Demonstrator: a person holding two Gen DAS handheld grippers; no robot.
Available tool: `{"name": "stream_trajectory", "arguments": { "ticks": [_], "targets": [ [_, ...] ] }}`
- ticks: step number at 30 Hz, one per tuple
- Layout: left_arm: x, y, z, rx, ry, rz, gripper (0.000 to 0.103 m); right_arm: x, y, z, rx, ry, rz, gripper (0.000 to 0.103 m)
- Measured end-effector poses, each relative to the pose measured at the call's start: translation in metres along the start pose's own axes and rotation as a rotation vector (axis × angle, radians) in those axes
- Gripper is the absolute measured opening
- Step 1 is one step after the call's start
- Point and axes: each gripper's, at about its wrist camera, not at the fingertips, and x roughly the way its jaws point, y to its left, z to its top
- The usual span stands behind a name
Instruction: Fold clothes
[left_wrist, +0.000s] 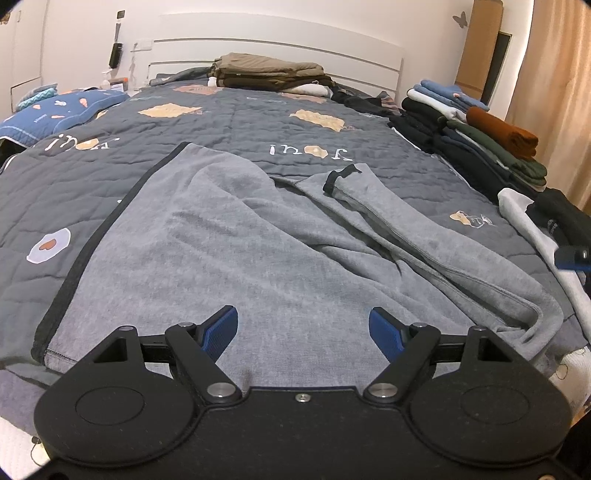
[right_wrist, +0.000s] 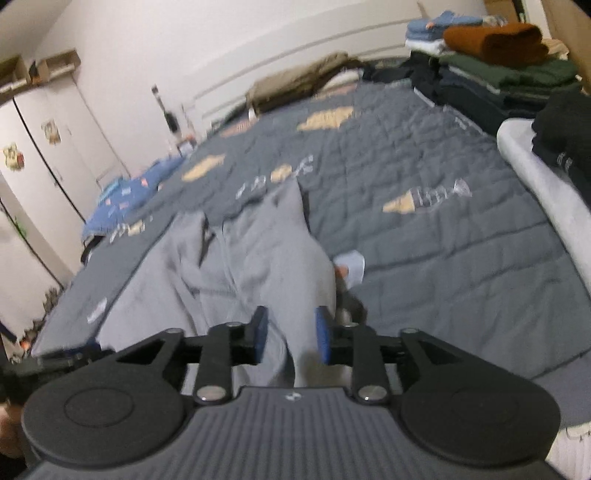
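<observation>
One grey garment (left_wrist: 229, 240), two claws (left_wrist: 303, 332) (right_wrist: 290, 334) open.

1. Big bed (left_wrist: 236, 122) under a dark grey patterned quilt, white slatted headboard (left_wrist: 277, 48) against a plain white wall (left_wrist: 81, 33).
2. White wardrobe (right_wrist: 48, 155) off the bed's left edge.
3. Peach curtain (left_wrist: 554, 99) at the right.

One grey garment (left_wrist: 229, 251) is lying on one bed (left_wrist: 240, 122) — two folded stacks (left_wrist: 476, 136) sitting along its edges, one blue pillow (left_wrist: 55, 110).
</observation>
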Motion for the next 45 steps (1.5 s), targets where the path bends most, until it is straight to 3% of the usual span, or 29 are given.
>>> {"name": "stream_trajectory", "arguments": {
  "ticks": [3,14,18,25,27,29,31,34,40,45],
  "targets": [
    [0.000,0.000,0.000,0.002,0.003,0.000,0.077,0.016,-0.006,0.008,-0.004,0.006,-0.043,0.038],
    [0.001,-0.001,0.000,0.005,0.006,0.002,0.077,0.077,-0.027,0.014,0.037,0.108,-0.072,0.040],
    [0.002,-0.002,0.000,0.005,0.006,0.002,0.077,0.093,-0.031,0.009,0.109,0.171,0.018,0.040],
    [0.003,-0.001,-0.001,0.003,0.011,0.012,0.077,0.109,-0.008,-0.009,0.046,0.245,0.035,0.042],
    [0.003,-0.001,-0.001,0.001,0.010,0.016,0.077,0.107,0.002,-0.013,0.003,0.233,0.035,0.039],
    [0.003,-0.001,-0.002,0.002,0.009,0.020,0.077,0.102,0.008,-0.013,-0.010,0.213,0.056,0.017],
    [0.003,-0.001,-0.002,0.004,0.006,0.025,0.077,0.095,0.014,-0.013,-0.020,0.193,0.084,0.012],
    [0.002,-0.001,-0.001,0.006,-0.005,0.032,0.077,0.085,0.029,-0.016,-0.062,0.182,0.153,0.010],
    [0.003,-0.002,-0.001,0.012,-0.007,0.038,0.077,0.082,0.075,-0.040,-0.251,0.258,0.292,0.010],
    [0.001,-0.006,-0.002,0.041,-0.012,0.019,0.077,0.092,0.079,-0.051,-0.274,0.318,0.259,0.013]
  ]
}}
